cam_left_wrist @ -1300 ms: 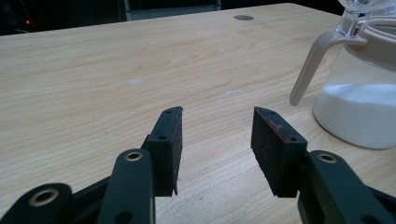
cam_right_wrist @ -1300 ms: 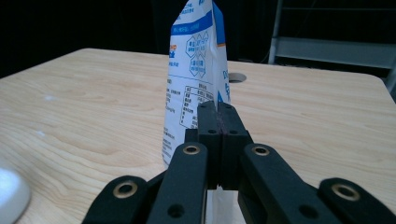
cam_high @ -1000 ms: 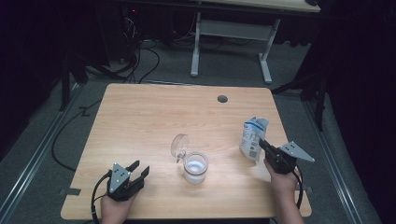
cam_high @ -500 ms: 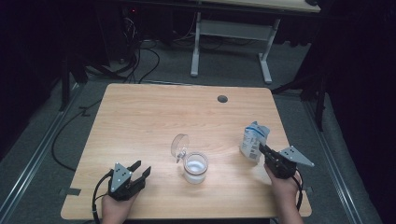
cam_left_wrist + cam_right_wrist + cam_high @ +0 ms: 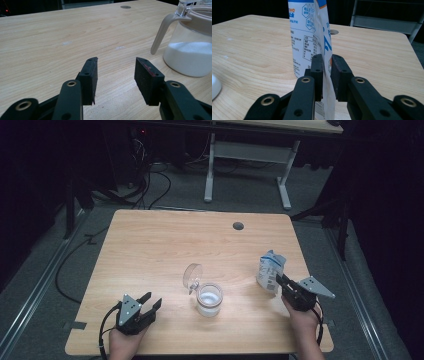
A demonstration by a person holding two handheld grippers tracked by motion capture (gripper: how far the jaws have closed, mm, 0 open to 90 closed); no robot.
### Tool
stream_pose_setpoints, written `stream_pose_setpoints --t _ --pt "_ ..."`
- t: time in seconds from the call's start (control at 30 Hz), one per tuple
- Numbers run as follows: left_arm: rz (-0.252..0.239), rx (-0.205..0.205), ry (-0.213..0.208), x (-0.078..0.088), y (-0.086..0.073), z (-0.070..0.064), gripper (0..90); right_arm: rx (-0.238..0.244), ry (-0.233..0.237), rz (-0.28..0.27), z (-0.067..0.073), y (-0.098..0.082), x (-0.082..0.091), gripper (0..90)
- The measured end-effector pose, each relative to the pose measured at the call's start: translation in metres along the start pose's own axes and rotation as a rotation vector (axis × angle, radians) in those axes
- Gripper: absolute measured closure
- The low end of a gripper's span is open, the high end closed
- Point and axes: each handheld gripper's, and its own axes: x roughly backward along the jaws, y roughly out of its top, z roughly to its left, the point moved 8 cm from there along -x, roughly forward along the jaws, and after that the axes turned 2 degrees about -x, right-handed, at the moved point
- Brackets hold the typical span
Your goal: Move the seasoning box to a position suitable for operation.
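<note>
Your left gripper (image 5: 150, 305) rests on the table (image 5: 160, 245) to the left of the glass jar (image 5: 208, 299), well apart from it, its jaws spread with nothing between them. The jar stands upright with white powder in its bottom, its clear lid (image 5: 191, 275) flipped open at its far left side. To the right of the jar, the white-and-blue pouch (image 5: 270, 270) stands upright near the table's right edge. Your right gripper (image 5: 281, 281) sits just behind the pouch, and its jaws have just been opening: the pouch's thin edge runs between the pads with a small gap showing, so the grasp is released.
</note>
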Motion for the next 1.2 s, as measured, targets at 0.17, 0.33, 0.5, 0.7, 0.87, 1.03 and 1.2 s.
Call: stream_pose_setpoints --t 0.17,0.33,0.5,0.7,0.87,1.03,1.2 --pt "0.001 0.0 -0.001 -0.0003 -0.0002 -0.0002 53.9 -0.004 0.001 0.004 0.0009 -0.0005 -0.0008 78.8" --pt "0.001 0.002 0.0 -0.0002 -0.0004 0.0001 53.9 -0.004 0.003 0.004 0.0017 -0.0002 -0.0018 77.1" --pt "0.005 0.001 -0.002 -0.0004 -0.0006 -0.0002 53.9 -0.005 -0.002 0.006 0.0027 0.0009 -0.0022 69.8" --pt "0.012 0.003 0.003 -0.001 -0.001 0.0004 53.8 -0.012 -0.012 0.004 0.0021 0.0019 -0.0021 62.0" --pt "0.016 0.008 -0.002 -0.0011 -0.0007 -0.0006 54.4 -0.012 -0.03 0.014 0.0009 0.0016 -0.0006 56.0" --pt "0.023 0.006 -0.014 -0.0024 -0.0005 -0.0024 54.1 -0.015 -0.041 0.028 0.0 -0.0007 0.0014 49.4" --pt "0.025 0.013 -0.02 -0.0035 -0.0003 -0.0026 53.2 -0.009 -0.059 0.035 -0.0002 -0.0015 0.0025 45.9"
